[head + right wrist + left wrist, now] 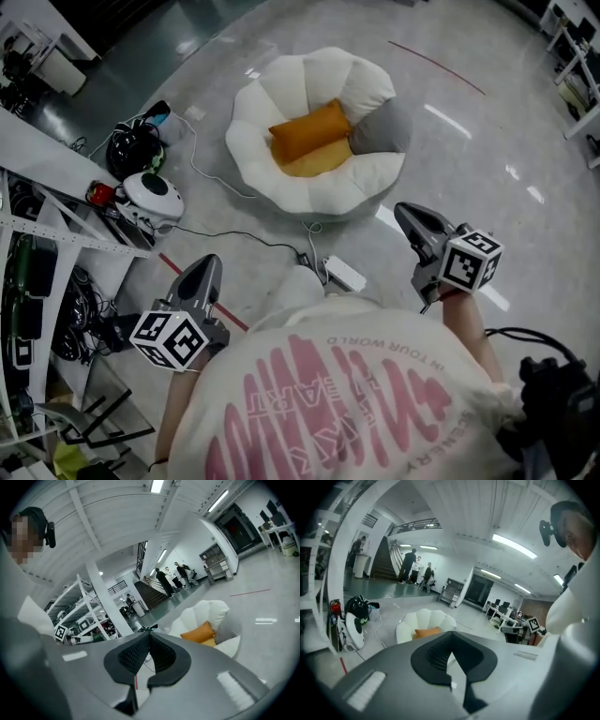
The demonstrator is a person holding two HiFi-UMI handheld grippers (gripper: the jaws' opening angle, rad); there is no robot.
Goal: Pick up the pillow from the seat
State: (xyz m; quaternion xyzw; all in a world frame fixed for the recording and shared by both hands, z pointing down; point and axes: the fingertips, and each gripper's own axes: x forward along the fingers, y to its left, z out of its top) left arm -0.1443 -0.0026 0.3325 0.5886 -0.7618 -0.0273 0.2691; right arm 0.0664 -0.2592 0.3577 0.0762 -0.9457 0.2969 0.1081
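The person's printed shirt [328, 394] was closest. Beside it, the left tool [208, 267] and right tool [410, 217] were pinched shut and empty, pointing ahead, probably readied for the approach. The orange pillow [309, 131] lay in the white seat [281, 187], well apart from both.

Cream T-shirt [347, 394] fills the lower frame, pink wavy print and pink lettering; grey pointed left gripper [210, 262] and right gripper [403, 210], each carrying a black-and-white marker cube [472, 261].
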